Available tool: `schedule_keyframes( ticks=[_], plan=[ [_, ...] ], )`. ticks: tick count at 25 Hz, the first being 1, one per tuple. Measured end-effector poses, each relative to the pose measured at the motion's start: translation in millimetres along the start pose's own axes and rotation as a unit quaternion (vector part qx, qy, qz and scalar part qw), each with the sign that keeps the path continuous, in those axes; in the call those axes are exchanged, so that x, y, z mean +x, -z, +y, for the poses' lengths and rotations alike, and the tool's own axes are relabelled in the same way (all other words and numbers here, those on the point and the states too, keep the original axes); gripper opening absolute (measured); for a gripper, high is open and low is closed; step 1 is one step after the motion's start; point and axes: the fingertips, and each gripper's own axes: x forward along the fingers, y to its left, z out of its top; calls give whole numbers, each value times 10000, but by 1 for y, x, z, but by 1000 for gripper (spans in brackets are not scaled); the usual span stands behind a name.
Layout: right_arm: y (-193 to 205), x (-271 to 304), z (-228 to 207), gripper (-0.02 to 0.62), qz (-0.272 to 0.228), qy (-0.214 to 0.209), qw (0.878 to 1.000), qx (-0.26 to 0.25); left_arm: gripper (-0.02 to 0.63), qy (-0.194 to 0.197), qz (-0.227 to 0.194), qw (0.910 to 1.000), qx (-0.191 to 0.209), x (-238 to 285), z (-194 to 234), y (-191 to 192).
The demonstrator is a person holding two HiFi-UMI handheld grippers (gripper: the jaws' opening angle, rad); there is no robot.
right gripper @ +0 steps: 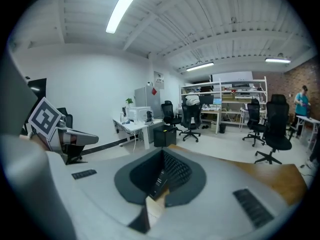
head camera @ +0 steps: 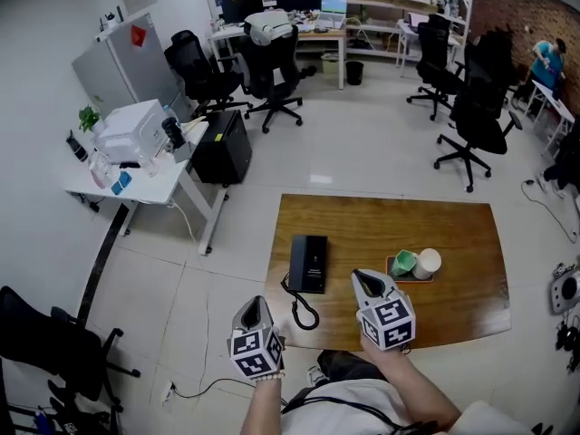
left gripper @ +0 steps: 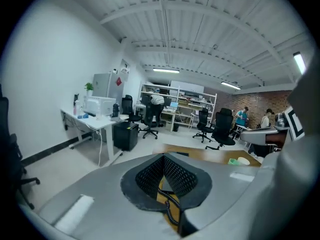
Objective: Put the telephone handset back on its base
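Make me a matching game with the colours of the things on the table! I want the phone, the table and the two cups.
Things:
1. phone
2. table
3. left cup
4. right cup

Colours:
A. white
B. black
C. green
D. brown

Right pairs: 1-B, 2-D, 3-C, 4-A.
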Motion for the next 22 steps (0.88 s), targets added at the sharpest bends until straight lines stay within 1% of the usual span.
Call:
schedule_keyframes(
  ticks=[4, 8, 10, 16, 19, 22],
  plan=[
    [2, -12, 14, 0, -57, -36, 10000, -67, 2, 192, 36, 9998, 35, -8, -27, 12],
    [15, -20, 27, 0, -8, -101, 9999, -68, 2, 311, 136, 9993, 177, -13, -47, 30],
    [19, -24, 28, 0, -26, -83, 10000, -14, 2, 332, 184, 9991, 172, -17, -49, 37],
    [12, -31, 27, 0, -152, -76, 9999, -5, 2, 244, 167, 9995, -126, -23, -39, 40],
    [10, -33, 27, 0, -165, -51, 9998, -14, 2, 285, 98, 9995, -108, -23, -41, 33],
    [14, -30, 29, 0, -44, -64, 10000, -23, 2, 356, 77, 9993, -125, -20, -44, 29]
  ],
)
